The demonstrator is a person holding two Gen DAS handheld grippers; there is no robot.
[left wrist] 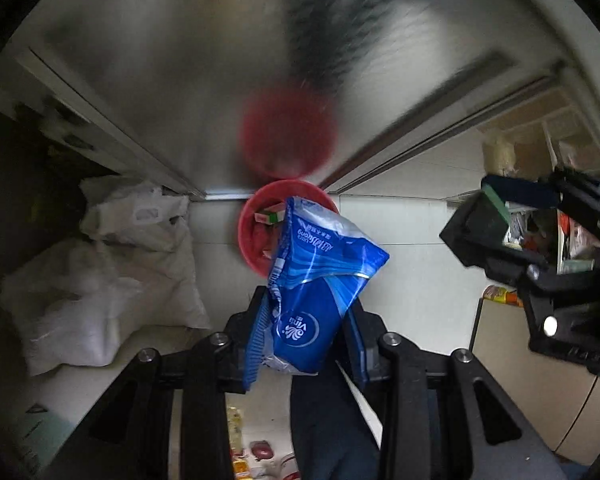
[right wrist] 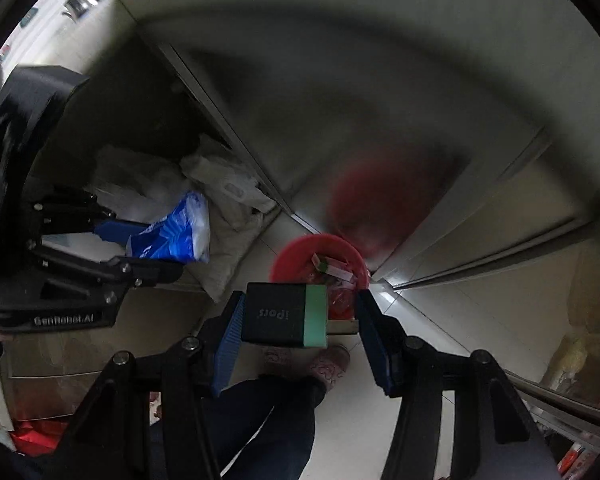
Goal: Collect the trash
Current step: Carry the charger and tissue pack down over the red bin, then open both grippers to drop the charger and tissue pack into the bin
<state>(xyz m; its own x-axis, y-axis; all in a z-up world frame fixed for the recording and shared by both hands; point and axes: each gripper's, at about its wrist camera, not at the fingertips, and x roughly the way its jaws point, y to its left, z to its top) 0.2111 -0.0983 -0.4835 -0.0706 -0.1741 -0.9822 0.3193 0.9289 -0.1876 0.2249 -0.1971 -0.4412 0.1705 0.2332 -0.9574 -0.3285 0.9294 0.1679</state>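
Below, my left hand-held gripper was clamped on a crumpled blue tissue packet and my right hand-held gripper pinched a black-and-green box, both pointing down over a red bin of trash on the tiled floor beside white sacks.

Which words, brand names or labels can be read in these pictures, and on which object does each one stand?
"Vinda": blue and white plastic tissue wrapper, in a round logo, seen upside down.
"iPors": black and green cardboard box, upside down; the reading is uncertain.
"GenRobot.AI": body of the left gripper, white letters.
Too blurred to read: the white line higher on the wrapper, and the print on the small cartons in the red plastic bin.
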